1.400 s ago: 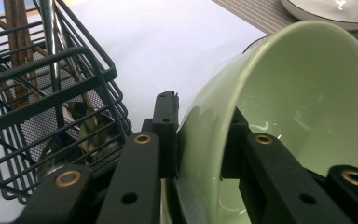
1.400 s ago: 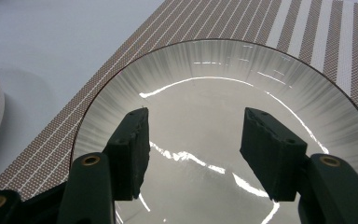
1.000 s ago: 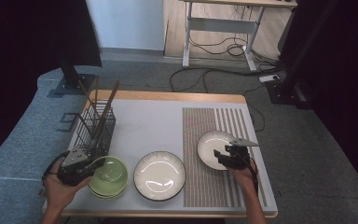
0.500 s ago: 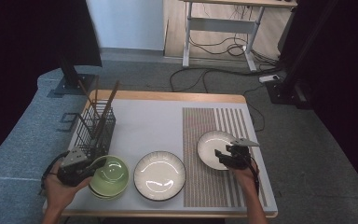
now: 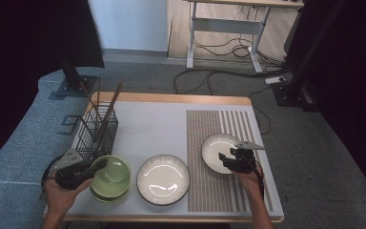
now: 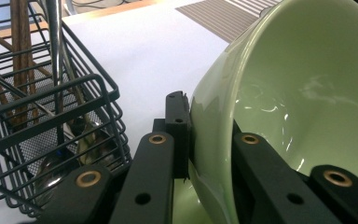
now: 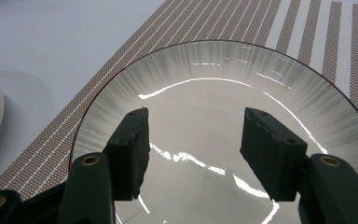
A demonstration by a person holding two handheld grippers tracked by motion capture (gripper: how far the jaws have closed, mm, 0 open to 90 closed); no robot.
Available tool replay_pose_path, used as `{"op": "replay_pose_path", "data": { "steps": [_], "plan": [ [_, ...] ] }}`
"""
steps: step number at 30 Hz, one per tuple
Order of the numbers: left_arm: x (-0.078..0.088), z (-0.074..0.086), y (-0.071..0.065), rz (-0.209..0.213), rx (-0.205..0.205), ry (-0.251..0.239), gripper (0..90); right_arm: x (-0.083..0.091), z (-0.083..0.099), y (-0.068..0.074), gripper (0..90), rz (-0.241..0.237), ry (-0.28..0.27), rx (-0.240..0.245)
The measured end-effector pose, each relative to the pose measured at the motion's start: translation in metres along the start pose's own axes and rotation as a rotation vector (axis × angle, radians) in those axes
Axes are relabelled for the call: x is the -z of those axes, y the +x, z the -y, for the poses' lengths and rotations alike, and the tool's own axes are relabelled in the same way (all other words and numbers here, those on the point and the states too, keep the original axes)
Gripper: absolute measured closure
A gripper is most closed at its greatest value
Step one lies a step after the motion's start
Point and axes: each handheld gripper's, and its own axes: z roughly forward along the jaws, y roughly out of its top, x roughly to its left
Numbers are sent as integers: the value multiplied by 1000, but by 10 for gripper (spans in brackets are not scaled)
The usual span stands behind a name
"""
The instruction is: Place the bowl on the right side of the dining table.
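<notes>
My left gripper (image 5: 96, 164) pinches the green bowl's (image 5: 112, 172) rim at the table's 8 o'clock, just beside the wire basket (image 5: 97, 130). My right gripper (image 5: 225, 159) hangs spread over the small plate (image 5: 214, 145) at 4 o'clock, with bare mat (image 5: 219, 125) beyond.

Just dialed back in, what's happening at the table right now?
A person is working with a gripper in each hand. The left gripper is clamped on the rim of a green bowl, tipping it up off another green bowl beneath, next to the wire cutlery basket. The right gripper hangs open over the small plate on the striped mat, not gripping it. A larger plate sits between them.
</notes>
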Motion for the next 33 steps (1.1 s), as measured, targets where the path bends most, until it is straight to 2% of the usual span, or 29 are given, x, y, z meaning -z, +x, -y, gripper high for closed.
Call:
{"op": "replay_pose_path", "data": {
  "steps": [10, 16, 24, 26, 30, 33],
  "plan": [
    [-1, -1, -1, -8, 17, -17, 824, 1, -2, 3, 425, -8, -16, -2],
    [-1, -4, -6, 16, 22, -26, 823, 1, -5, 12, 426, -42, -32, 6],
    [-1, -7, -10, 17, 13, -35, 822, -1, -10, 26, 426, -86, -40, 29],
    [0, -8, -9, 16, 20, -39, 822, -1, -10, 29, 426, -97, -40, 25],
    [0, -9, -9, 9, 26, -45, 822, 0, -13, 35, 429, -139, -60, -21],
    [-1, -10, -9, 12, 27, -45, 822, -1, -15, 41, 430, -153, -68, -18]
  ]
}}
